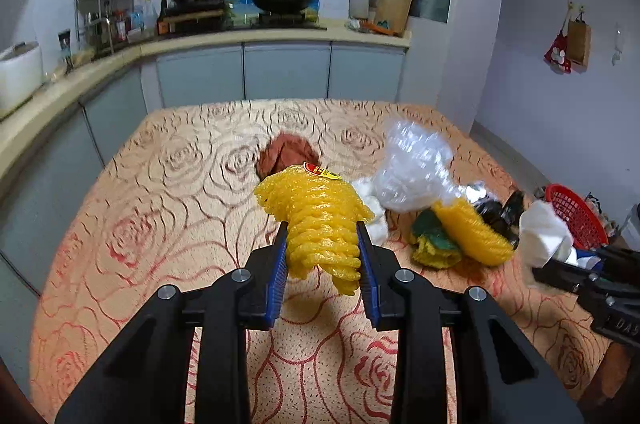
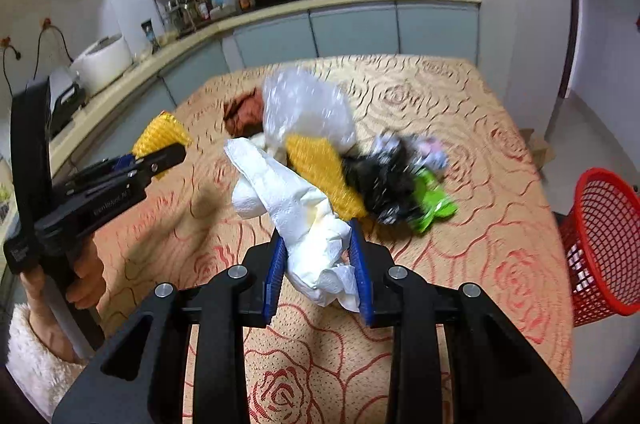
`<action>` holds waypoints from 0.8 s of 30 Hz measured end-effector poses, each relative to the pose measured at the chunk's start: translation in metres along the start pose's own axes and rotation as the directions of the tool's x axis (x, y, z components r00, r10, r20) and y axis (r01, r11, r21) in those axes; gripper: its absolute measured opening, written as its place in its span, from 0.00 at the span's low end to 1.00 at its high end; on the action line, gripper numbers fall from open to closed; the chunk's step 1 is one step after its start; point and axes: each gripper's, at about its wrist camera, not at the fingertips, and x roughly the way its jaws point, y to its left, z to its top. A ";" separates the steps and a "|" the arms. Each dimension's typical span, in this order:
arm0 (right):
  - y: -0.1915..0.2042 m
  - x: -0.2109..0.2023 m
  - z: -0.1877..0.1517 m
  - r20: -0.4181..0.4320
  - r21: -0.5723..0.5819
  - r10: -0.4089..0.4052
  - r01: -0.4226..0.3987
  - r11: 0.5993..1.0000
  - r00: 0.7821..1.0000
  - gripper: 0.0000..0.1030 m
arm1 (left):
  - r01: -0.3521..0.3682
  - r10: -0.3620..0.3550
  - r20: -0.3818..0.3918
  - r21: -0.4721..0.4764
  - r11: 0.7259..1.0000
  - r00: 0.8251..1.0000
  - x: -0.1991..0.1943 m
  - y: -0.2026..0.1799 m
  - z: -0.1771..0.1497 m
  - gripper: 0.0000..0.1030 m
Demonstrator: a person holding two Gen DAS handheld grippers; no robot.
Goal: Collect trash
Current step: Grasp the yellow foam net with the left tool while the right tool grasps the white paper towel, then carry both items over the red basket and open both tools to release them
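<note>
My left gripper (image 1: 322, 256) is shut on a yellow foam net (image 1: 316, 212) and holds it above the table; it also shows in the right wrist view (image 2: 160, 135). My right gripper (image 2: 320, 264) is shut on a crumpled white paper towel (image 2: 296, 207), also seen in the left wrist view (image 1: 544, 232). On the rose-patterned tablecloth (image 1: 160, 224) lies a trash pile: a clear plastic bag (image 2: 304, 107), a second yellow foam net (image 2: 324, 167), a black wrapper (image 2: 380, 183), a green wrapper (image 2: 432, 207), a brown rag (image 1: 288, 153) and a green-yellow sponge (image 1: 432, 244).
A red mesh basket (image 2: 600, 244) stands off the table's right edge, also in the left wrist view (image 1: 576, 216). A kitchen counter (image 1: 240, 37) with pans and a rack runs behind and to the left of the table.
</note>
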 end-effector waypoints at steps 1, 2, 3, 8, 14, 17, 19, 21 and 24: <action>-0.001 -0.005 0.003 0.017 0.001 -0.004 0.004 1.000 1.000 0.29 | -0.010 0.010 0.015 0.010 1.000 1.000 -0.004 -0.003 0.003 0.29; -0.003 -0.009 0.006 0.033 0.003 -0.010 0.010 1.000 0.999 0.29 | -0.018 0.018 0.029 0.020 1.000 0.999 -0.009 -0.007 0.006 0.29; -0.005 -0.013 0.008 0.045 0.005 -0.016 0.016 1.000 0.999 0.29 | -0.023 0.022 0.039 0.025 0.999 0.999 -0.011 -0.009 0.009 0.29; -0.016 -0.031 0.018 0.103 0.023 -0.038 0.036 0.999 0.994 0.29 | -0.030 0.026 0.090 0.050 0.998 0.996 -0.026 -0.024 0.021 0.29; -0.035 -0.053 0.028 0.170 0.057 -0.069 0.060 0.997 0.983 0.29 | -0.015 0.005 0.127 0.076 0.997 0.992 -0.036 -0.045 0.033 0.29; -0.048 -0.064 0.029 0.196 0.084 -0.089 0.074 0.994 0.977 0.29 | -0.003 -0.011 0.141 0.096 0.995 0.990 -0.038 -0.057 0.038 0.29; -0.055 -0.070 0.029 0.206 0.099 -0.101 0.082 0.992 0.973 0.29 | 0.008 -0.024 0.147 0.107 0.994 0.989 -0.039 -0.063 0.042 0.29; -0.063 -0.077 0.030 0.218 0.115 -0.113 0.089 0.989 0.969 0.29 | 0.019 -0.038 0.155 0.121 0.993 0.987 -0.040 -0.072 0.045 0.29; -0.071 -0.084 0.031 0.233 0.130 -0.132 0.103 0.986 0.963 0.29 | 0.035 -0.058 0.162 0.142 0.989 0.985 -0.040 -0.085 0.049 0.29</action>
